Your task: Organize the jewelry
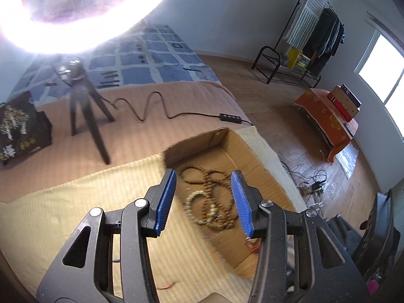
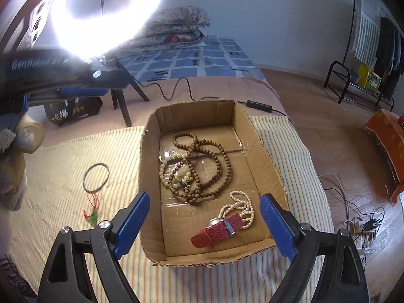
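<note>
Cardboard box [image 1: 255, 174] fills the left wrist view, brown bead strands [image 1: 214, 189] already heaped inside on the bed, and the left gripper [image 1: 202, 202] hovers over them with its blue fingers [image 1: 165, 202] apart, holding nothing. Over to the right wrist view: the right gripper [image 2: 204, 224] hangs wide open and empty above the box's pearl strand [image 2: 242, 207] and red strap [image 2: 217, 231]. Most pieces look sorted, I'd say, while a thin bangle [image 2: 96, 176] and a green pendant on red cord [image 2: 92, 214] lie on the striped cloth [image 2: 63, 181] beside the box.

- A ring light [image 2: 106, 12] blows out to white glare at the upper left of both views.
- Daylight enters through a window [image 1: 381, 68].
- The left view is motion-blurred; fisheye bends the edges.
</note>
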`<state>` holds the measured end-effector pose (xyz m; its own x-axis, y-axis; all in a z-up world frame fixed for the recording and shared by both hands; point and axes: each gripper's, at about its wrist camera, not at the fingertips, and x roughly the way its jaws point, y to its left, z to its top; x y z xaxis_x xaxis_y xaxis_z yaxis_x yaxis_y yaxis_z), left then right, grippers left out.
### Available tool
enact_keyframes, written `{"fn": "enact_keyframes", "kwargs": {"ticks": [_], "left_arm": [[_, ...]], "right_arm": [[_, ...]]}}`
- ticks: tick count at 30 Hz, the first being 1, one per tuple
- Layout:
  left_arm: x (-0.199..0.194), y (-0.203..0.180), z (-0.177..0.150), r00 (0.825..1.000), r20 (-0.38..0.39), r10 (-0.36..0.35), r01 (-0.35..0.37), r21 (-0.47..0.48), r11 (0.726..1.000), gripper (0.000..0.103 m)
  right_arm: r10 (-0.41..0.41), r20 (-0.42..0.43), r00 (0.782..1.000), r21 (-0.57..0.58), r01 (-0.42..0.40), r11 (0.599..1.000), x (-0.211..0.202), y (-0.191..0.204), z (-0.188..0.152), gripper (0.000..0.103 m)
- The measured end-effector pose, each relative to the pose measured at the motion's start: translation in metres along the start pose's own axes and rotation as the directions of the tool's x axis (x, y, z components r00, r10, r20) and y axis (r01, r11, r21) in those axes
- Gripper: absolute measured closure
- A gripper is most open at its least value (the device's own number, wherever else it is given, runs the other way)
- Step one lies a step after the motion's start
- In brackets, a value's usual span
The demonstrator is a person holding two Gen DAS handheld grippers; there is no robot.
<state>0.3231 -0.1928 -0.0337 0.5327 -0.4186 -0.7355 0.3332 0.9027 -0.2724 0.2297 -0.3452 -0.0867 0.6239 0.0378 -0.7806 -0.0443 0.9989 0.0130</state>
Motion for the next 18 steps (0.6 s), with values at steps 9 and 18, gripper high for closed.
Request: {"fn": "enact_keyframes", "kwargs": {"ticks": [9, 18], "left_arm": [[-0.041, 0.057, -0.015, 0.995, 0.024, 0.093, -0.093, 0.0, 0.996, 0.057], [-0.052, 0.117, -0.05, 0.985, -0.03, 0.17, -0.17, 0.005, 0.985, 0.057]], "right_arm": [[0.062, 0.035, 0.997, -0.036, -0.061, 0.998, -0.013, 0.028, 0.004, 0.013], [0.139, 0.016, 0.99, -0.074, -0.137, 0.988, -0.006, 0.068, 0.002, 0.013]]}}
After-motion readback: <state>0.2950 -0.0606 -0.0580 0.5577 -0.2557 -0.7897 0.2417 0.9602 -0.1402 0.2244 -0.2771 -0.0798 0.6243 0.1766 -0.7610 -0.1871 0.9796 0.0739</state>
